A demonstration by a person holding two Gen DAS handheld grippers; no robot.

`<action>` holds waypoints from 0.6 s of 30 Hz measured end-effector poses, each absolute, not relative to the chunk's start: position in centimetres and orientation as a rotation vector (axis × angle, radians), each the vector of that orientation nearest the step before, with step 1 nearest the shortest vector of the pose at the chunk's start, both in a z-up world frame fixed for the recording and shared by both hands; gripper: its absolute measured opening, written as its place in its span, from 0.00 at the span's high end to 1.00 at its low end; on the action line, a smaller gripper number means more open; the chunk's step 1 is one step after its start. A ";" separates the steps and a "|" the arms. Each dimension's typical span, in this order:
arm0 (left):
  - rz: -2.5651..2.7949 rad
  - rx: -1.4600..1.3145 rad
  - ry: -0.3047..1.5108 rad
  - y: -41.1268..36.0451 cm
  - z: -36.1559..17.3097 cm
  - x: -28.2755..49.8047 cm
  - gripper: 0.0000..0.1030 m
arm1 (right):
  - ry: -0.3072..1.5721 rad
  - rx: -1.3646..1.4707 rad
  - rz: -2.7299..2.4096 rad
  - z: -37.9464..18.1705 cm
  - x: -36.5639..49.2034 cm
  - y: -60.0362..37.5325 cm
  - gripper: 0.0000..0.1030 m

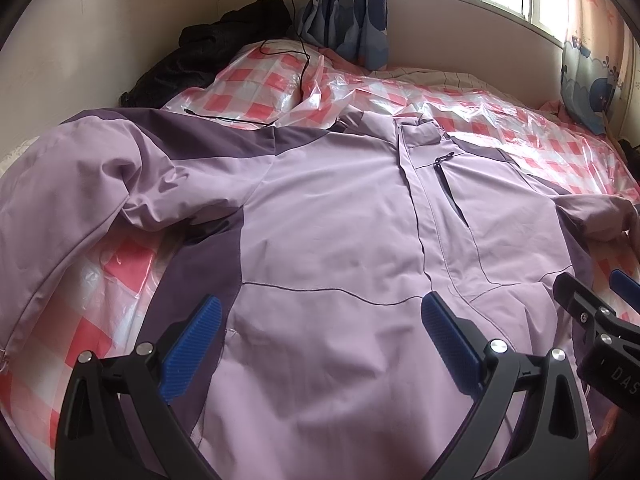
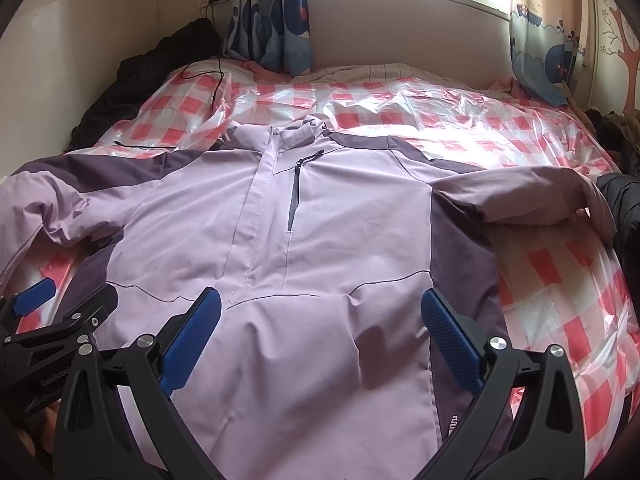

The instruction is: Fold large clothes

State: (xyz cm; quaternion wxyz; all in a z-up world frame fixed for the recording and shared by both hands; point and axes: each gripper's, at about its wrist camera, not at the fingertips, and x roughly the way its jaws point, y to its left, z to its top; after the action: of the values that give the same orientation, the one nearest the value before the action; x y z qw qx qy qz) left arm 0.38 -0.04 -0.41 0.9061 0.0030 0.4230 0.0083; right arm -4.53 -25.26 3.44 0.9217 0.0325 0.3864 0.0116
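Observation:
A lilac jacket (image 1: 332,240) (image 2: 328,248) with dark purple side and shoulder panels lies front up on the bed, collar toward the window, both sleeves spread out. Its left sleeve (image 1: 72,200) bunches near the wall side; its right sleeve (image 2: 532,196) bends down at the cuff. My left gripper (image 1: 320,336) hovers open above the lower left half of the jacket. My right gripper (image 2: 320,332) hovers open over the lower right half, near the hem. Each gripper shows at the edge of the other's view: the right gripper (image 1: 600,300) and the left gripper (image 2: 64,300).
The bed carries a pink-and-white checked plastic sheet (image 2: 560,280) (image 1: 132,264). A black garment (image 1: 208,52) is heaped at the far left corner, with a charger cable (image 1: 296,60) trailing onto the pillow. Curtains (image 2: 272,16) hang by the window. Dark clothes (image 2: 624,200) lie at the right edge.

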 end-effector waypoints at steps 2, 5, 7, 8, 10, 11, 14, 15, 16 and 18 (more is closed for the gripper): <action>0.018 0.006 0.875 0.0 -0.4 0.4 0.07 | 0.794 0.068 0.025 3.4 -4.6 -25.2 0.06; 0.018 0.004 0.882 0.0 -0.5 0.4 0.07 | 0.794 0.069 0.025 3.3 -4.5 -25.2 0.06; 0.017 0.003 0.883 0.0 -0.5 0.4 0.07 | 0.793 0.070 0.024 3.3 -4.6 -25.2 0.06; 0.017 0.002 0.883 0.0 -0.5 0.4 0.07 | 0.794 0.069 0.024 3.3 -4.5 -25.2 0.06; 0.016 0.005 0.889 0.0 -0.6 0.5 0.07 | 0.794 0.069 0.024 3.3 -4.6 -25.1 0.06; 0.016 0.005 0.898 0.0 -0.6 0.5 0.07 | 0.794 0.068 0.024 3.3 -4.6 -25.1 0.06; 0.016 0.007 0.909 -0.1 -0.7 0.5 0.07 | 0.794 0.068 0.024 3.3 -4.5 -25.2 0.06; 0.016 0.007 0.902 -0.1 -0.7 0.5 0.07 | 0.795 0.069 0.024 3.3 -4.5 -25.2 0.06; 0.017 0.006 0.890 0.0 -0.6 0.5 0.07 | 0.795 0.069 0.024 3.3 -4.5 -25.2 0.06; 0.018 0.007 0.895 0.0 -0.6 0.5 0.07 | 0.796 0.070 0.023 3.3 -4.5 -25.2 0.06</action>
State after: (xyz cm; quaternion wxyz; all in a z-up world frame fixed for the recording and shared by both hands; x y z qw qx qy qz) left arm 0.50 -0.04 -0.59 0.9015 0.0034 0.4326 0.0085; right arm -4.54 -25.16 3.27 0.9213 0.0340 0.3873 0.0113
